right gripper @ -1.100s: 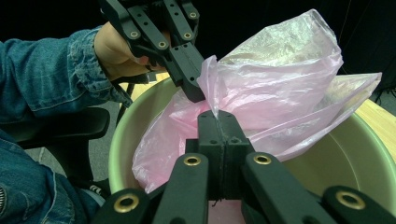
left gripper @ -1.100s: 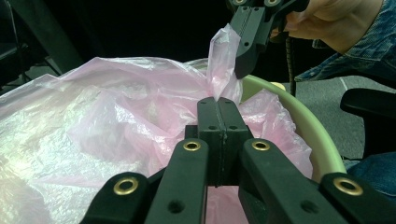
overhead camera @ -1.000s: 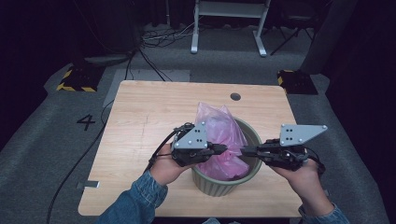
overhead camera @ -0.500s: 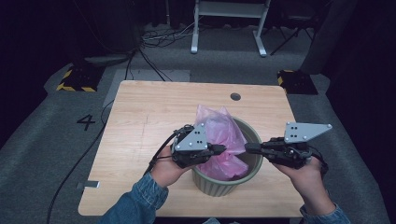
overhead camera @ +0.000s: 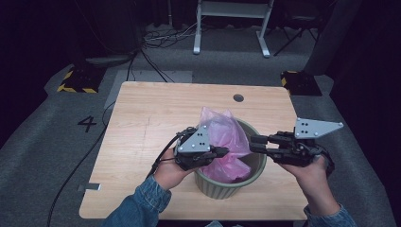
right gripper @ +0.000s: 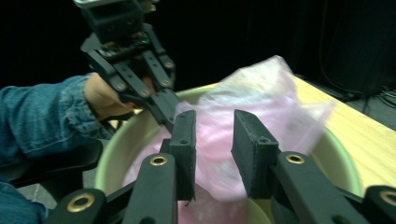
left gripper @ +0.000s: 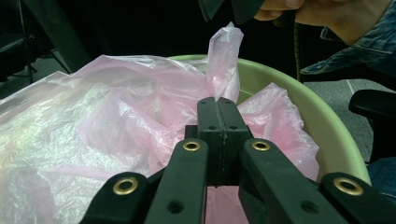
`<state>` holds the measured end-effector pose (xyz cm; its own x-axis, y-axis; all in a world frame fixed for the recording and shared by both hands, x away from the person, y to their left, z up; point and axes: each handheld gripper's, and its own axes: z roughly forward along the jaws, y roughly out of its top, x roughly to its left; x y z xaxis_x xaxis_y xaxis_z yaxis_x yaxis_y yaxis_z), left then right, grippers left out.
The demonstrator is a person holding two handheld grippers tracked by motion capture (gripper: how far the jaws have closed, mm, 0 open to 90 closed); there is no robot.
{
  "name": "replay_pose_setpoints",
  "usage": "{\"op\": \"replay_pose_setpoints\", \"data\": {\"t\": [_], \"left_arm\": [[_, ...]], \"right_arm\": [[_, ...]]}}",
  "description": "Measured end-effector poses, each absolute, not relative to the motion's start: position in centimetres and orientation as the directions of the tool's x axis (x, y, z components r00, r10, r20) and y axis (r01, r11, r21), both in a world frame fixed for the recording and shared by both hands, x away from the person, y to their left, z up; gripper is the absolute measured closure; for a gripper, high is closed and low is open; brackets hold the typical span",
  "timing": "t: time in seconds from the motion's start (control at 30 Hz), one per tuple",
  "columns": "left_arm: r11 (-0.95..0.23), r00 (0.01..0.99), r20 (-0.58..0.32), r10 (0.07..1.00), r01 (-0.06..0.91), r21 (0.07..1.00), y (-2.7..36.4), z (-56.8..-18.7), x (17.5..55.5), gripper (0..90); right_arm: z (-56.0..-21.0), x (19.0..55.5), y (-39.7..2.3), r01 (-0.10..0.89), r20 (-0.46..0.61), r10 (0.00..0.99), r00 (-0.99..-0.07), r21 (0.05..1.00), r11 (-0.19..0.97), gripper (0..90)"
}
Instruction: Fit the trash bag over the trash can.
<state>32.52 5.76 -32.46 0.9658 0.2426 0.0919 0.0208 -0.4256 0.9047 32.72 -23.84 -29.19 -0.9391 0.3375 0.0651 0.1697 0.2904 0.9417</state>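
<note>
1 round, pale green bucket [overhead camera: 227, 187] with ribbed walls stands near the front edge of 1 light wooden table [overhead camera: 156, 118]. Inside it sits 1 thin, crinkled, translucent pink plastic bag [overhead camera: 222, 137], its upper folds rising above the rim. The left gripper [overhead camera: 222, 152], at the bucket's left rim, has its jaws pressed together on a fold of the bag. The right gripper [overhead camera: 255, 143], at the right rim, has jaws that have just been opening; bag film lies between them, untouched by the pads.
</note>
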Motion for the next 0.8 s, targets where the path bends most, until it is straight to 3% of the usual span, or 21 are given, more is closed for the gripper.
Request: {"op": "replay_pose_setpoints", "data": {"t": [0.8], "left_arm": [[-0.431, 0.969, 0.097, 0.229, 0.012, 0.902, 5.5, -32.5, 32.3, 89.8]], "right_arm": [[-29.1, 32.6, -22.8, 0.154, 0.060, 0.326, -0.943, 0.951, 0.269, 67.6]]}}
